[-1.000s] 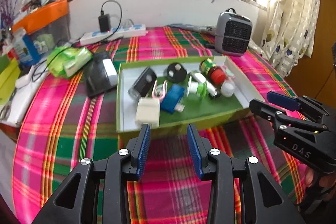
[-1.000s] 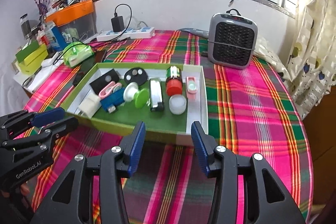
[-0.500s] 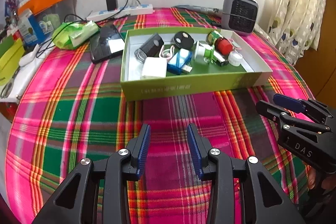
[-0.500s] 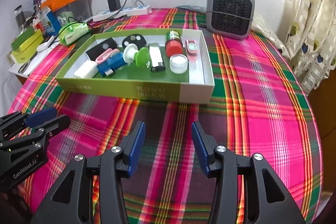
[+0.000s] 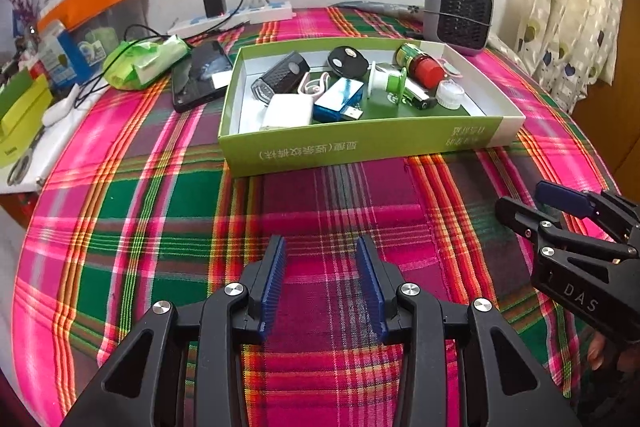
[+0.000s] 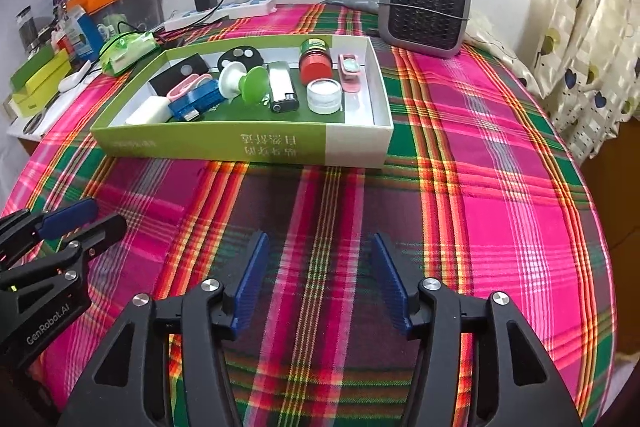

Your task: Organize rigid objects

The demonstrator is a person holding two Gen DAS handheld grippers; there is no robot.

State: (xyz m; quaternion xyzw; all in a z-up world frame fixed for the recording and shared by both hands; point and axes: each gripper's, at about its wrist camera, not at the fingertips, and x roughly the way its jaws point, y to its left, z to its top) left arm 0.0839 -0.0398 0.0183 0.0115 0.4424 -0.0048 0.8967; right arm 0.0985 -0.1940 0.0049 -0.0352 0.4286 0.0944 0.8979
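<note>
A shallow green and white box [image 5: 360, 147] [image 6: 240, 143] lies on the plaid cloth. Inside it lie several small items: a white charger [image 5: 288, 111], a blue USB reader [image 5: 338, 101], a black speaker [image 5: 280, 75], a black key fob [image 6: 240, 57], a red-capped jar [image 6: 316, 61], a lighter [image 6: 282, 87] and a white lid [image 6: 324, 95]. My left gripper [image 5: 320, 287] hangs open over the cloth, well short of the box. My right gripper [image 6: 320, 283] is open too, nothing between its fingers. Each gripper shows at the edge of the other's view.
A grey fan heater [image 6: 424, 11] stands behind the box at the right. A black phone [image 5: 200, 75], a green pouch [image 5: 144, 63], a power strip with charger [image 5: 240, 19] and cluttered shelves [image 6: 48, 67] are at the left. Curtains [image 6: 592, 39] hang right.
Both grippers have drawn back from the box toward the near edge of the table; the box now looks farther away. The right jaws stand slightly wider apart.
</note>
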